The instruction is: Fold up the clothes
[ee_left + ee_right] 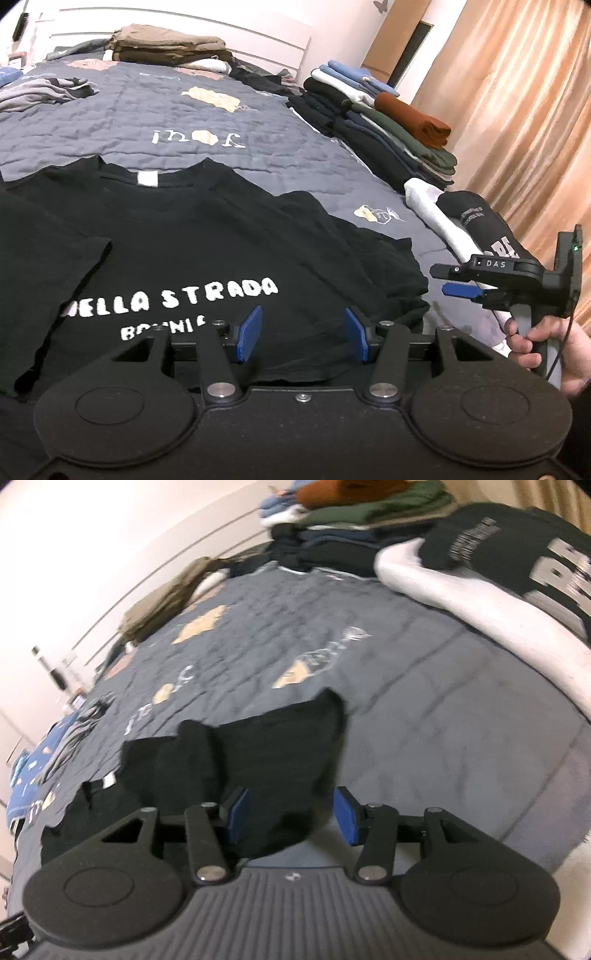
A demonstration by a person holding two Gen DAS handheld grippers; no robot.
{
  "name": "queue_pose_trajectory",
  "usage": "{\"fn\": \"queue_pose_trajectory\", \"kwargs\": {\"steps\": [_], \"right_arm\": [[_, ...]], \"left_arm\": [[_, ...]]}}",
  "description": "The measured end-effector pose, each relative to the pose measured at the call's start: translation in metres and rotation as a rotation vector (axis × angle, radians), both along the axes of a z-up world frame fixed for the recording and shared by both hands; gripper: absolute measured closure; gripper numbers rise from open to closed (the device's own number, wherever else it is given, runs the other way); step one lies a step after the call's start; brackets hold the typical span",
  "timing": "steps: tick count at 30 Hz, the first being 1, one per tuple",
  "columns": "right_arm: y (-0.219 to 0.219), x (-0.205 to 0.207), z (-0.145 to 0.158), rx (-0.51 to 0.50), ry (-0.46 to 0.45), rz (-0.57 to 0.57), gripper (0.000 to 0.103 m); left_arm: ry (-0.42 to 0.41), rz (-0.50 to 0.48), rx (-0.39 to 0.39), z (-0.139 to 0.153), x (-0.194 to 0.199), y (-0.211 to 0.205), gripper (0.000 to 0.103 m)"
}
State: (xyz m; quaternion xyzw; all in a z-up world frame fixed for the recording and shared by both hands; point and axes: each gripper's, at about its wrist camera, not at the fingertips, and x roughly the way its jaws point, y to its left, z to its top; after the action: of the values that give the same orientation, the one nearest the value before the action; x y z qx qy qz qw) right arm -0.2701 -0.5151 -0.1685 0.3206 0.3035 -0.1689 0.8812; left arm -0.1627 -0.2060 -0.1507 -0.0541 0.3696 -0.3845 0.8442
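Observation:
A black T-shirt (207, 251) with white lettering lies spread face up on the grey quilted bed, collar toward the far side. My left gripper (303, 334) is open and hovers just above the shirt's lower hem, holding nothing. My right gripper (291, 816) is open over the shirt's right sleeve (258, 746), which lies between its blue pads; the view is blurred. The right gripper also shows in the left wrist view (465, 284), held by a hand at the bed's right edge.
A stack of folded clothes (388, 122) lines the right side of the bed. A folded white and black garment (461, 221) lies near the right gripper. Brown folded clothes (166, 48) sit at the headboard. A grey garment (44, 92) lies at far left. Curtains (524, 110) hang on the right.

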Motion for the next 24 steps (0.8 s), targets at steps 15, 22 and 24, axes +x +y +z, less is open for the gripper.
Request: {"fn": "queue_pose_trajectory", "kwargs": {"steps": [15,22,24], "right_arm": [[-0.041,-0.001,-0.047,0.409,-0.058,-0.203,0.05],[-0.04,0.014,-0.052,0.403,-0.077,-0.225,0.047],[-0.038,0.016,-0.05,0.389,-0.09,-0.217,0.048]], "left_arm": [[0.003,0.015,0.008,-0.003,0.0,-0.001,0.053],[-0.003,0.018,0.014,-0.003,0.0,0.0,0.053],[-0.006,0.021,0.02,-0.003,0.0,0.0,0.053]]}}
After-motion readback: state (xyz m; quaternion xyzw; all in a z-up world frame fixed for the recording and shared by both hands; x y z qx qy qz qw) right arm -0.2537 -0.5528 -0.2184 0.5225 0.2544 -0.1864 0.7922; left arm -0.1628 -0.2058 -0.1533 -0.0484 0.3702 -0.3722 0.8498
